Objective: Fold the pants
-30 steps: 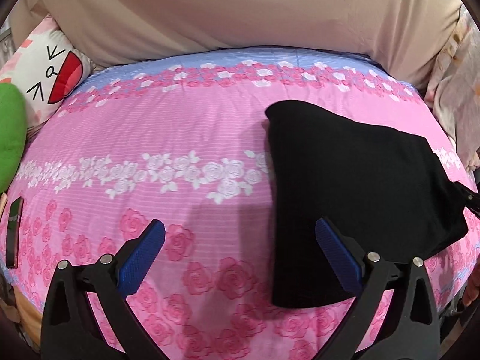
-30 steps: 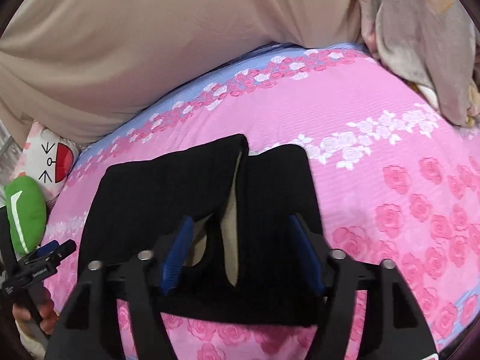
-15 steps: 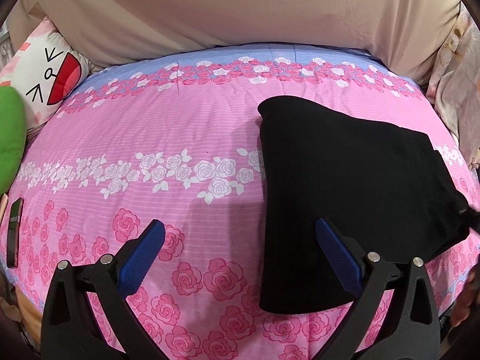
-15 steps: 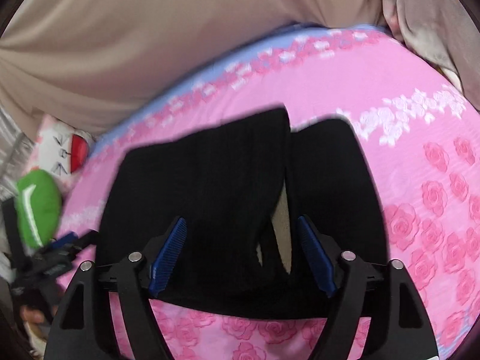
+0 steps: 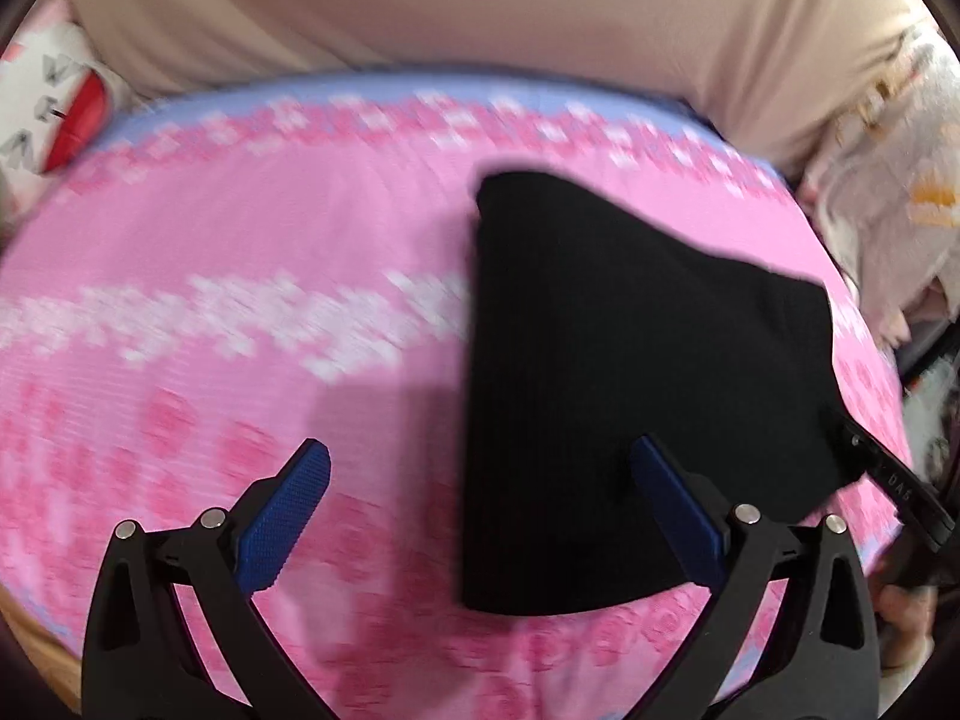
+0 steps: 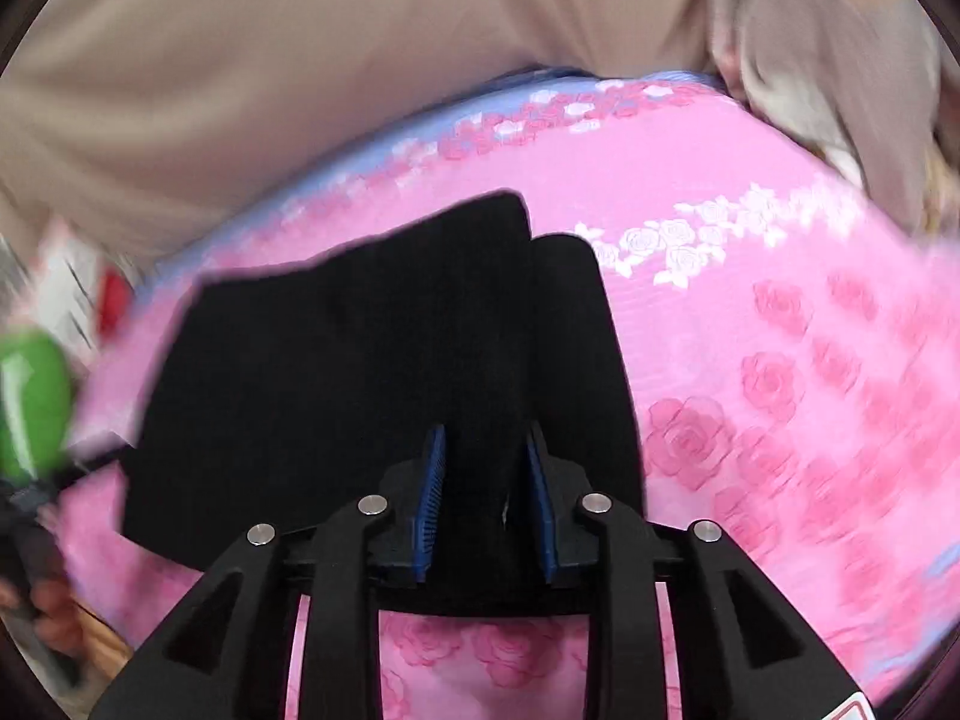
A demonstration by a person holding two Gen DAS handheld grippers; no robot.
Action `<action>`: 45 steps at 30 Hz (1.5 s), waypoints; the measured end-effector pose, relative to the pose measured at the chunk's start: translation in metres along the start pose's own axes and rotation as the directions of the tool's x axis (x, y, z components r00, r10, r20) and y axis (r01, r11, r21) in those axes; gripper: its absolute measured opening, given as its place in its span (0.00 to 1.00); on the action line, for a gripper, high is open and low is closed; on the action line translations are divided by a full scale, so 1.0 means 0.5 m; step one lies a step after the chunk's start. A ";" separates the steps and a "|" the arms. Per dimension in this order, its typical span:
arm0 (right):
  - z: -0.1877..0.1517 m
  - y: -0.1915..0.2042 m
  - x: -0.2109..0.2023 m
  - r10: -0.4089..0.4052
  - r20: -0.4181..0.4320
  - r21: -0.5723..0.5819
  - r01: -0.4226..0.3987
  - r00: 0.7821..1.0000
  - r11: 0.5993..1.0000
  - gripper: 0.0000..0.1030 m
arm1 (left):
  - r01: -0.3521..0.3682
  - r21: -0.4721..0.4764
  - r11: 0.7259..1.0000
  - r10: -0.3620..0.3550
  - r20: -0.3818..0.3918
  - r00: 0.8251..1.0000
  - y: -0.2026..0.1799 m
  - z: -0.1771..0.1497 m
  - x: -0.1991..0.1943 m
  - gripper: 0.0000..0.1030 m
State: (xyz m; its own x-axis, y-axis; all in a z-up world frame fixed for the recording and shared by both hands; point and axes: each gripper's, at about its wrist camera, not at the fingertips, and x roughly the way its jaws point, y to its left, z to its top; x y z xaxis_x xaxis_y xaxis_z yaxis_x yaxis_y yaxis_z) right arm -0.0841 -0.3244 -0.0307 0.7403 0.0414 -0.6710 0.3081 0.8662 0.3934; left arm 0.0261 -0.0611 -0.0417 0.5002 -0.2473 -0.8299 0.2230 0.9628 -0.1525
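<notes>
Folded black pants (image 5: 630,330) lie on the right part of the pink rose-print bed sheet (image 5: 240,240). My left gripper (image 5: 480,453) hovers open and empty over the pants' left edge, with its right finger above the cloth. In the right wrist view the pants (image 6: 336,372) show two folded layers side by side. My right gripper (image 6: 486,432) is at their near edge, its jaws closing, with a bunch of black fabric filling the gap between the blue pads. That gripper's black body (image 5: 888,480) also shows at the pants' right corner.
A beige cloth (image 5: 480,0) covers the back of the bed. A white and red cartoon pillow (image 5: 54,102) and a green cushion (image 6: 30,396) lie at the left. Floral fabric (image 5: 888,180) is piled at the right. The sheet's near edge drops off just below the grippers.
The right gripper's jaws have narrowed from wide apart onto the pants' near edge. The left gripper has drifted slightly right toward the pants and its view is now blurred.
</notes>
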 end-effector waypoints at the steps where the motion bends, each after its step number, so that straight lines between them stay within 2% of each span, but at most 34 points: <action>1: 0.002 -0.003 -0.007 0.012 -0.011 0.020 -0.012 1.000 1.000 0.32 | 0.015 0.002 1.000 -0.015 -0.012 1.000 -0.006 -0.003 0.011 0.96; 5: 0.021 0.022 -0.034 -0.006 0.016 -0.025 0.006 1.000 1.000 0.68 | 0.069 -0.021 0.997 -0.071 -0.066 0.995 -0.019 -0.007 0.062 0.96; 7: 0.021 0.028 -0.009 -0.001 -0.016 -0.044 0.000 1.000 0.999 0.69 | 0.117 -0.066 0.991 -0.123 -0.097 0.988 -0.016 -0.009 0.093 0.96; 9: 0.008 0.028 0.015 -0.002 -0.034 -0.044 0.000 0.999 0.999 0.69 | 0.145 -0.080 0.986 -0.149 -0.050 0.988 -0.016 -0.008 0.096 0.94; 10: 0.004 0.037 0.026 -0.032 -0.034 -0.062 0.030 0.999 0.998 0.69 | 0.171 -0.062 0.983 -0.174 -0.038 0.984 -0.021 -0.008 0.098 0.86; 11: 0.002 0.041 0.026 -0.043 -0.022 -0.071 0.041 0.999 0.997 0.69 | 0.169 -0.046 0.985 -0.170 -0.020 0.985 -0.024 -0.007 0.097 0.70; 12: 0.000 0.051 0.025 -0.051 -0.015 -0.082 0.049 0.999 0.995 0.69 | 0.189 -0.048 0.981 -0.190 -0.013 0.982 -0.020 -0.005 0.092 0.61; 13: 0.001 0.059 0.026 -0.052 -0.020 -0.091 0.050 0.998 0.995 0.69 | 0.204 -0.063 0.977 -0.204 -0.005 0.979 -0.013 0.000 0.082 0.42; 14: 0.002 0.064 0.028 -0.046 -0.022 -0.090 0.044 0.999 0.995 0.57 | 0.231 -0.072 0.970 -0.231 0.008 0.973 0.002 0.007 0.061 0.35; 15: 0.001 0.076 0.030 -0.019 -0.035 -0.090 0.016 0.999 0.996 0.40 | 0.245 -0.082 0.966 -0.243 0.028 0.970 0.017 0.014 0.042 0.32; 16: 0.000 0.089 0.032 -0.012 -0.042 -0.098 0.008 0.999 0.995 0.33 | 0.249 -0.085 0.965 -0.247 0.038 0.968 0.029 0.020 0.031 0.31; 17: -0.002 0.105 0.031 -0.008 -0.037 -0.112 0.004 0.999 0.994 0.23 | 0.284 -0.098 0.954 -0.282 0.036 0.959 0.049 0.025 0.017 0.31; 19: -0.006 0.142 0.030 0.033 -0.044 -0.135 -0.039 0.998 0.990 0.17 | 0.296 -0.119 0.948 -0.294 0.031 0.955 0.085 0.026 -0.011 0.30; 22: -0.028 0.203 0.042 0.134 -0.091 -0.160 -0.147 0.987 0.976 0.16 | 0.201 -0.127 0.971 -0.196 0.053 0.979 0.139 0.009 -0.058 0.31; 23: -0.038 0.218 0.050 0.145 -0.105 -0.171 -0.162 0.984 0.972 0.21 | 0.161 -0.132 0.978 -0.158 0.038 0.987 0.161 -0.003 -0.063 0.33; 24: -0.052 0.234 0.065 0.151 -0.125 -0.185 -0.172 0.981 0.968 0.32 | 0.126 -0.138 0.982 -0.125 0.014 0.992 0.177 -0.012 -0.054 0.34; 26: -0.069 0.249 0.083 0.128 -0.122 -0.203 -0.151 0.984 0.968 0.37 | 0.055 -0.153 0.987 -0.062 -0.045 0.997 0.197 -0.041 -0.016 0.43; 28: -0.067 0.249 0.076 0.124 -0.117 -0.176 -0.143 0.985 0.974 0.43 | 0.004 -0.136 0.991 -0.003 0.003 1.000 0.186 -0.054 -0.027 0.52; 29: -0.063 0.247 0.074 0.131 -0.131 -0.161 -0.151 0.983 0.975 0.51 | -0.063 -0.103 0.993 0.068 0.046 0.997 0.166 -0.054 -0.049 0.53; 30: -0.059 0.247 0.078 0.142 -0.143 -0.154 -0.164 0.979 0.974 0.54 | -0.112 -0.075 0.991 0.118 0.085 0.989 0.150 -0.054 -0.066 0.53; 31: -0.057 0.247 0.084 0.146 -0.146 -0.153 -0.168 0.979 0.974 0.54 | -0.146 -0.050 0.988 0.152 0.127 0.980 0.134 -0.050 -0.082 0.58; 32: -0.056 0.250 0.092 0.144 -0.146 -0.154 -0.166 0.979 0.974 0.51 | -0.162 -0.023 0.987 0.163 0.179 0.970 0.118 -0.047 -0.105 0.70; 33: -0.059 0.255 0.096 0.145 -0.137 -0.168 -0.167 0.980 0.972 0.42 | -0.163 -0.011 0.986 0.162 0.205 0.965 0.105 -0.040 -0.118 0.77; 34: -0.057 0.259 0.097 0.151 -0.135 -0.169 -0.173 0.979 0.970 0.22 | -0.160 -0.003 0.987 0.156 0.232 0.960 0.093 -0.036 -0.130 0.82; 35: -0.049 0.260 0.094 0.189 -0.146 -0.150 -0.211 0.971 0.966 0.16 | -0.161 0.000 0.987 0.156 0.240 0.958 0.088 -0.032 -0.134 0.82; 38: -0.009 0.270 0.034 0.228 -0.083 -0.179 -0.239 0.970 0.954 0.15 | -0.153 0.002 0.988 0.148 0.244 0.959 0.073 -0.017 -0.141 0.82; 41: 0.017 0.252 -0.024 0.168 -0.012 -0.229 -0.167 0.986 0.959 0.16 | -0.160 -0.014 0.987 0.159 0.227 0.961 0.075 -0.016 -0.128 0.87; 43: 0.010 0.207 0.000 0.083 -0.032 -0.209 -0.088 0.996 0.974 0.20 | -0.173 -0.008 0.985 0.171 0.196 0.965 0.072 -0.022 -0.099 0.87; 44: -0.004 0.181 0.032 0.040 -0.083 -0.194 -0.056 0.996 0.979 0.27 | -0.180 -0.005 0.984 0.178 0.180 0.967 0.067 -0.024 -0.078 0.87; 45: -0.019 0.158 0.060 0.027 -0.121 -0.178 -0.048 0.992 0.983 0.27 | -0.185 -0.004 0.983 0.183 0.160 0.970 0.067 -0.026 -0.063 0.87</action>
State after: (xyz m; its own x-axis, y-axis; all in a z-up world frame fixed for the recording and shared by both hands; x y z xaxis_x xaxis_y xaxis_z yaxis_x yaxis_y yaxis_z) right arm -0.0433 -0.2497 -0.0256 0.6709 0.1244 -0.7310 0.1611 0.9379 0.3074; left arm 0.0071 -0.0196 -0.0277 0.6595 -0.0812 -0.7473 0.1232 0.9924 0.0009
